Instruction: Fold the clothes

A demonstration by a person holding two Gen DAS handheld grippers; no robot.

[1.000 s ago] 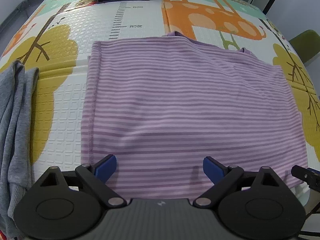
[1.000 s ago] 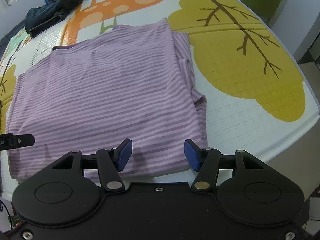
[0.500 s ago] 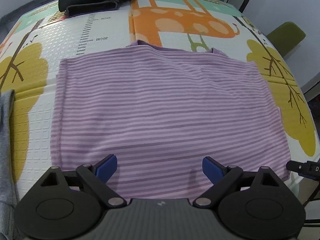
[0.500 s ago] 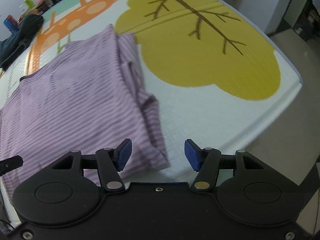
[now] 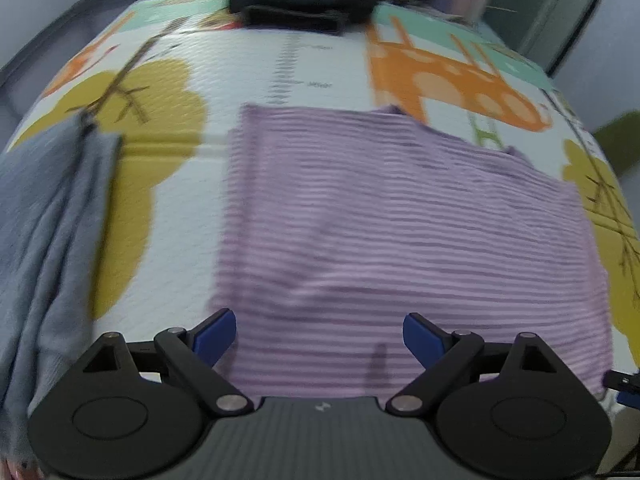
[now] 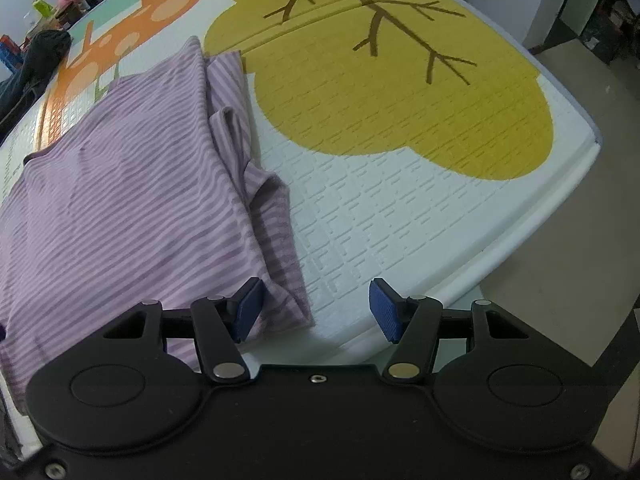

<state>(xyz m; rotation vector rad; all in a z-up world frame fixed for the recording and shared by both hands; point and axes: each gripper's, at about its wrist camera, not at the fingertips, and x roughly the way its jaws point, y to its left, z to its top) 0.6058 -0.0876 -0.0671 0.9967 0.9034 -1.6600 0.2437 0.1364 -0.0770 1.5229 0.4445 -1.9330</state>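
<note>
A purple striped shirt (image 5: 400, 232) lies folded flat on the patterned play mat (image 5: 168, 200). My left gripper (image 5: 319, 338) is open and empty, just above the shirt's near edge, toward its near left corner. In the right wrist view the shirt (image 6: 132, 200) fills the left half, with its folded sleeve layers stacked along the right edge. My right gripper (image 6: 316, 310) is open and empty over the shirt's near right corner; its left fingertip (image 6: 248, 308) sits over the cloth, the right one over bare mat.
A grey garment (image 5: 48, 240) lies at the left of the mat. A dark garment (image 5: 300, 0) is heaped at the far edge, also seen in the right wrist view (image 6: 32, 68). The mat's right edge (image 6: 560, 200) drops to the floor.
The left gripper has swung left, bringing the grey garment back into view. The right gripper has moved slightly closer over the shirt's right corner. Both stay open.
</note>
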